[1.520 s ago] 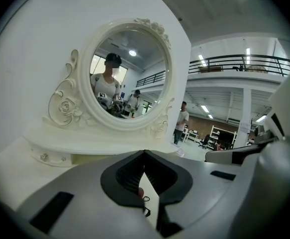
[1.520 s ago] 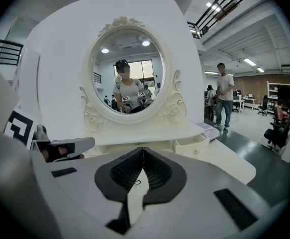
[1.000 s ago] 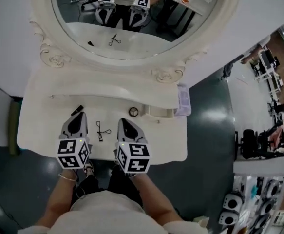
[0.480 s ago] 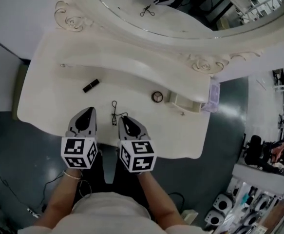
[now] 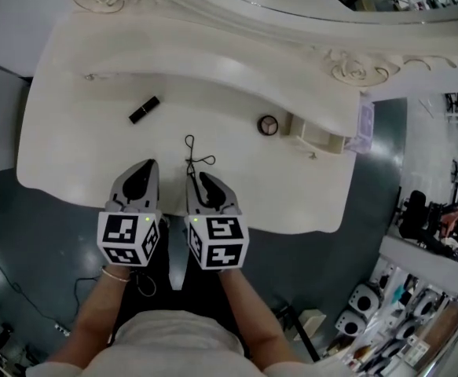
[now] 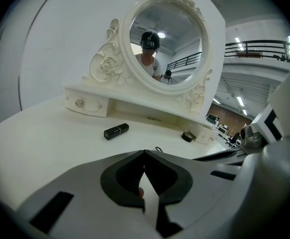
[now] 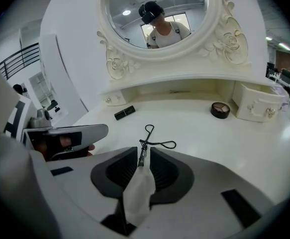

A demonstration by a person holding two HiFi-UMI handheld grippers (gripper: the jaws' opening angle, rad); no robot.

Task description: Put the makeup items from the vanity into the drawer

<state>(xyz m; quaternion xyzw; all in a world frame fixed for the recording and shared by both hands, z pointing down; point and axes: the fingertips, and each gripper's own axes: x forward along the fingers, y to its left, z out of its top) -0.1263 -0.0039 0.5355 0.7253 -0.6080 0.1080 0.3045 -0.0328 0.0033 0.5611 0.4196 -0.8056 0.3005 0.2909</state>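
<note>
A black eyelash curler (image 7: 152,141) lies on the white vanity top (image 5: 95,155) near its front edge. Its near end sits between the fingertips of my right gripper (image 7: 144,152), whose jaws have just been opening and stand a little apart, not pressing on it. In the head view the curler (image 5: 193,154) lies just ahead of the right gripper (image 5: 199,177). My left gripper (image 6: 145,152) is shut and empty, beside it at the left (image 5: 144,167). A black lipstick (image 5: 144,110) lies farther back left. A round compact (image 5: 268,125) sits beside the pulled-out small drawer (image 5: 319,138) at the right.
The oval mirror (image 7: 164,14) in its carved frame rises at the back of the vanity. A closed small drawer (image 6: 86,105) sits under it at the left. Dark floor (image 5: 56,242) lies below the table's front edge, where the person stands.
Both grippers have sunk toward the front of the tabletop. The right one's tips now straddle the curler's near end. The mirror has slid almost out of the head view.
</note>
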